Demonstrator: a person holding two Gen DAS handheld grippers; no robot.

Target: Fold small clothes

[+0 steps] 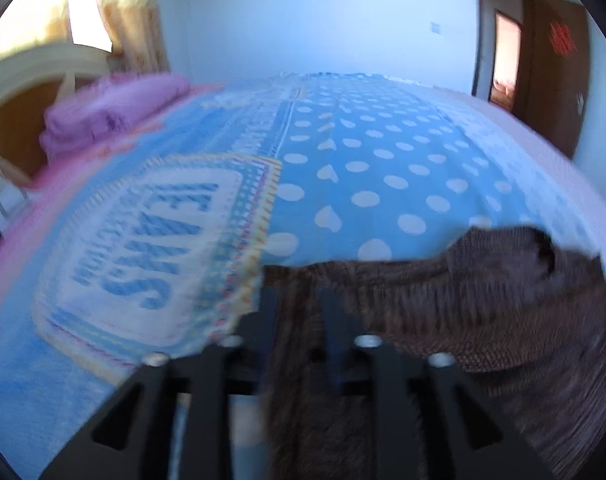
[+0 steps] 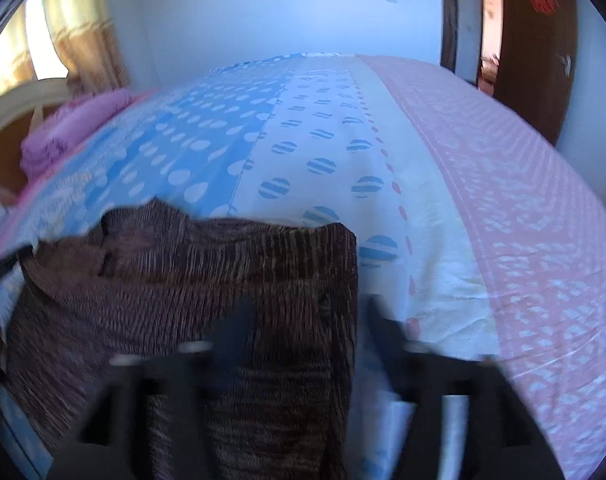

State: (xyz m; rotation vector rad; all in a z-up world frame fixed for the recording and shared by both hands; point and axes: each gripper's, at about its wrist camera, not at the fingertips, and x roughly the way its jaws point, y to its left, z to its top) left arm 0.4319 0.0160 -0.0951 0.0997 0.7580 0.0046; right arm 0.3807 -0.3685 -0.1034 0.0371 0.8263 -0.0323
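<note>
Open bedspread (image 2: 443,208) ahead, purple bedding (image 1: 115,108) (far left)

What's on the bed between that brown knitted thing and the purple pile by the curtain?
Only bedspread. In the left claw's view, a blue patch with blurred white lettering and polka dots lies between the brown knit garment and the folded purple pile; nothing else rests there.
</note>
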